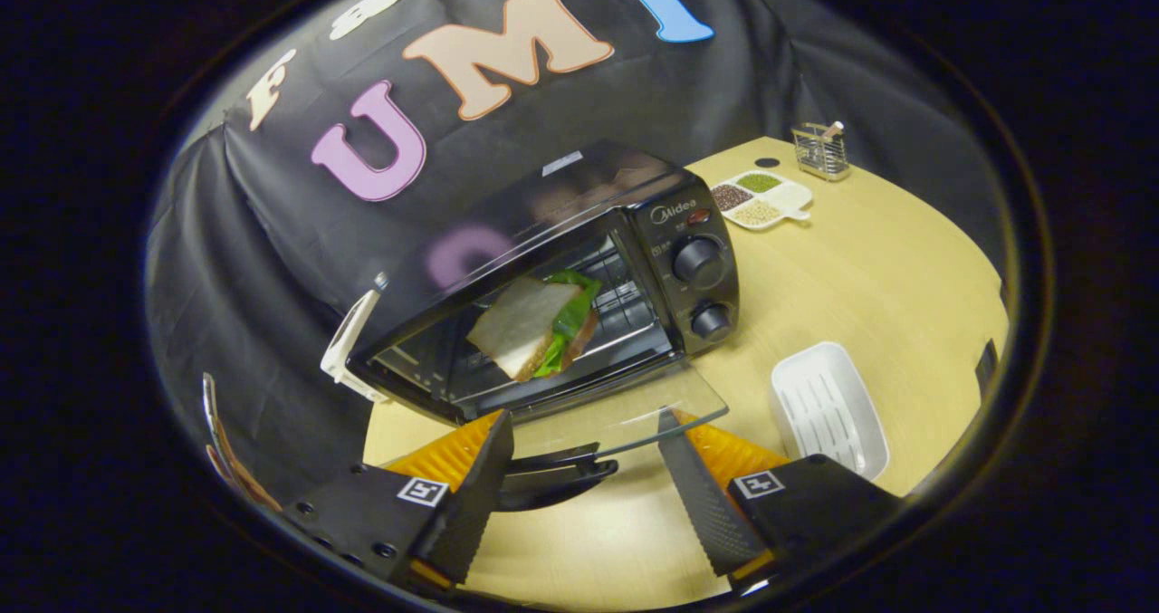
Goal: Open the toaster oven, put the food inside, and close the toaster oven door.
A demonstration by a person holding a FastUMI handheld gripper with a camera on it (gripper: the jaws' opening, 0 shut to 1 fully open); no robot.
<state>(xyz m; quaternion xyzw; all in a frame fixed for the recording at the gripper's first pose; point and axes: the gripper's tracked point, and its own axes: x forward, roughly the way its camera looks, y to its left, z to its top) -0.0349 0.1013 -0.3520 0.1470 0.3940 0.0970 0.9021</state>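
- The toaster oven [579,278] is a black box with a glossy top, standing on the far left part of the table; two round knobs [704,287] sit one above the other on its right-hand panel.
- Its glass door [625,414] is folded down flat toward the near side, and the dark door handle [552,473] lies at the door's near edge, between the fingers.
- The sandwich [534,323], white bread with green leaf showing at its edge, lies on the wire rack inside the oven cavity.
- The gripper [589,495] is spread wide with nothing held; the door's near edge and handle sit in the gap, and I cannot tell whether either finger touches them.
- The table [869,269] is pale wood-grain. A white ribbed tray [828,409] lies right of the oven, near the right finger.
- Farther off, beyond the oven's right side, sit a divided dish of grains [759,198] and a small wire holder [820,149].
- Black cloth [272,233] hangs as the wall behind the oven.
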